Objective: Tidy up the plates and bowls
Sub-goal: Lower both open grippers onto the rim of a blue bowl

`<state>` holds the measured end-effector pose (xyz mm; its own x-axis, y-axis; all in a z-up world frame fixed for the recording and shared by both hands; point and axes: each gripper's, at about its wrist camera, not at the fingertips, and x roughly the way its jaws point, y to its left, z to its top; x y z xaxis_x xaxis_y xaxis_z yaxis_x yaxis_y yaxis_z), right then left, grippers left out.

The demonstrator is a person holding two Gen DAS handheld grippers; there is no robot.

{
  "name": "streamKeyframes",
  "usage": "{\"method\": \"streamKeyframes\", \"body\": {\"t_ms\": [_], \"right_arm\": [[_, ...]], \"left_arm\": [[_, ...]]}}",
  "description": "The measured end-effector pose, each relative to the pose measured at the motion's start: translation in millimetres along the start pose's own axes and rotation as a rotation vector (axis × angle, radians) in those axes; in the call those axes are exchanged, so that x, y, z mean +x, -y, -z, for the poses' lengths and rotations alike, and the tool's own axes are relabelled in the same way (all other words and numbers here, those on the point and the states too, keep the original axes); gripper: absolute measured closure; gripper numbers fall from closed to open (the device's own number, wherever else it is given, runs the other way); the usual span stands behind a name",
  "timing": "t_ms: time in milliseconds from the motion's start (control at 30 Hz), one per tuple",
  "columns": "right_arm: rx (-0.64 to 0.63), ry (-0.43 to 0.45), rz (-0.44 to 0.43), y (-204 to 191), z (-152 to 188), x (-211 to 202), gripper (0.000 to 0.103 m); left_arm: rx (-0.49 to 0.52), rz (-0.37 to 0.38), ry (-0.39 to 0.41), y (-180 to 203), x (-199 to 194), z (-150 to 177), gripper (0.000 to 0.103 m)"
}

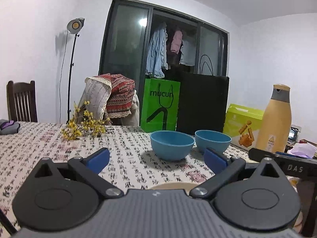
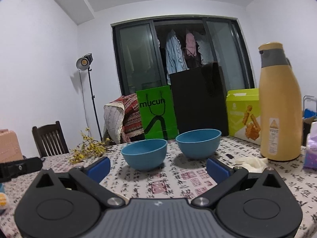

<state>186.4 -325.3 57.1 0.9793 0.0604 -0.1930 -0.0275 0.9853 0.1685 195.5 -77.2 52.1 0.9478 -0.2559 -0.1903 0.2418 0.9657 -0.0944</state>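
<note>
Both grippers, left gripper (image 1: 156,158) and right gripper (image 2: 158,166), hung wide open and empty over the tabletop (image 1: 49,144), two blue bowls (image 2: 144,154) side by side at 12 o'clock; best approached low, pinching one rim squarely.

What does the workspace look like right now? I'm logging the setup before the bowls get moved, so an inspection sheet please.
Surface: table under a calligraphy-print cloth.
Job's things: left blue bowl and right blue bowl, upright, side by side, apart.
Clutter: yellow flower sprigs, tan flask, snack box, green bag, black bag.
Grippers: left tongs and right tongs open, empty.
Cables: nothing seen on the table.
Surroundings: studio lamp, chair, hanging clothes.
</note>
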Motion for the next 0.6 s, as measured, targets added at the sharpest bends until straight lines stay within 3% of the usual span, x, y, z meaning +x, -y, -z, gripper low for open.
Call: {"method": "streamKeyframes", "body": {"t_ms": [100, 233, 600], "right_arm": [[-0.033, 0.001, 0.007, -7.1, -8.1, 8.5, 0.0], [-0.021, -0.018, -0.015, -11.1, -21.4, 21.6, 0.0], [-0.016, -0.056, -0.021, -17.8, -56.9, 66.1, 0.0]], "left_arm": [[0.007, -0.004, -0.006, 3.4, 5.4, -10.2, 0.0], [-0.031, 0.049, -0.049, 1.3, 15.7, -25.1, 0.0], [-0.102, 0.065, -0.121, -11.5, 61.3, -71.6, 0.0]]}}
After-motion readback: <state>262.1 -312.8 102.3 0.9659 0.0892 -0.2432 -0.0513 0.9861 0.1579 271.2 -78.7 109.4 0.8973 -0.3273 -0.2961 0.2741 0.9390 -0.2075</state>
